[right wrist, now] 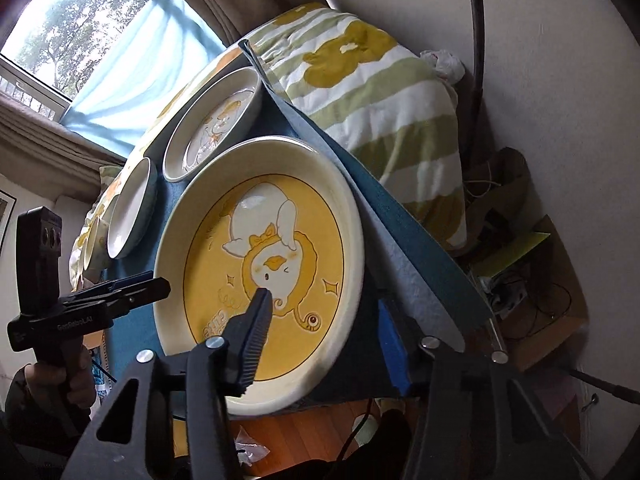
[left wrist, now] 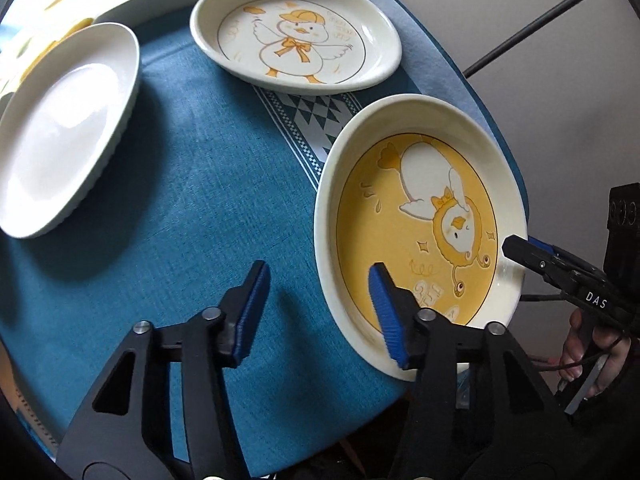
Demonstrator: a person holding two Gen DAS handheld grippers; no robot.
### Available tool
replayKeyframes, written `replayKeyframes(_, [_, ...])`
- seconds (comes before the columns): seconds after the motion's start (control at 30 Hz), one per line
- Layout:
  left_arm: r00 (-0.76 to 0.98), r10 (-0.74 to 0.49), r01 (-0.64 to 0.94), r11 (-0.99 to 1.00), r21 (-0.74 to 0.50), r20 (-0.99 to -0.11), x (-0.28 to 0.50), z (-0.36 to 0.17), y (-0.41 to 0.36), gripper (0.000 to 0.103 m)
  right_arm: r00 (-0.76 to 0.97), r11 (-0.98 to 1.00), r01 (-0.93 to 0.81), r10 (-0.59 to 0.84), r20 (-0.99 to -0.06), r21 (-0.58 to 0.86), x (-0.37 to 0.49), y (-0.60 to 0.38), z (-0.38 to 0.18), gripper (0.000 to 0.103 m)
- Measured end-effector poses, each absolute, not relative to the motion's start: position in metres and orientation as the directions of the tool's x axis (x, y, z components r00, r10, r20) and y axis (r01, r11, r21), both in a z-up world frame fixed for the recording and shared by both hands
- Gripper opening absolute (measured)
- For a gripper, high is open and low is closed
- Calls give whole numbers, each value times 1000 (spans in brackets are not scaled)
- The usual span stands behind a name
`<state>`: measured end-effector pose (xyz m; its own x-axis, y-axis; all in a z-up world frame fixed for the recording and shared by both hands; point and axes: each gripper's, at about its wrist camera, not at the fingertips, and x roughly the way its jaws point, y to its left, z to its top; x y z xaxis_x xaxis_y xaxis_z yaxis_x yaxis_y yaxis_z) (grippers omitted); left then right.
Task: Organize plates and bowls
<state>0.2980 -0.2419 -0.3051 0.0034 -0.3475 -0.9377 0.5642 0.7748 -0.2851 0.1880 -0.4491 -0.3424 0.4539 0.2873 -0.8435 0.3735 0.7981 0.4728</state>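
Between our tongs: the round cream ceramic plate with a yellow duck-painted centre (left wrist: 416,232) lies at the near corner of the teal woven tablecloth (left wrist: 192,200).
Left tongs (left wrist: 320,312): part-way apart, one pad inside the rim, the other out on the cloth; we judge they straddle the rim to pinch it, not yet pressing.
Right tongs (right wrist: 324,328): same posture on the opposite rim, gripping nothing, so the plate can rise level.
Beyond the tips: a cream oval duck-drawn dish (left wrist: 296,32) and a plain white ribbed plate (left wrist: 64,128), likely stacking spots.
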Motion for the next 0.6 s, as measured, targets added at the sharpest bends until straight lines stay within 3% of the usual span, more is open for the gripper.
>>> replayKeyframes(0.03, [-8,-345,567,772,-288,-939,300,-308,-245,42,450,796,373,293,-844,476,190,-450,-344,30])
replayKeyframes(0.1, [-32,-341,570,766,-297,-940,302,-315,-250,24,445,802,380,278,-851,461,192,-452,-346,25])
replayKeyframes(0.2, [-58,-360,568,755,-327,-931,305,-321,-255,12,441,805,384,269,-856,451,197,-455,-350,14])
replayKeyframes(0.6, [13,-341,637,728,-255,-940,285,-314,-266,12,436,842,342,251,-864,417,200,-454,-348,11])
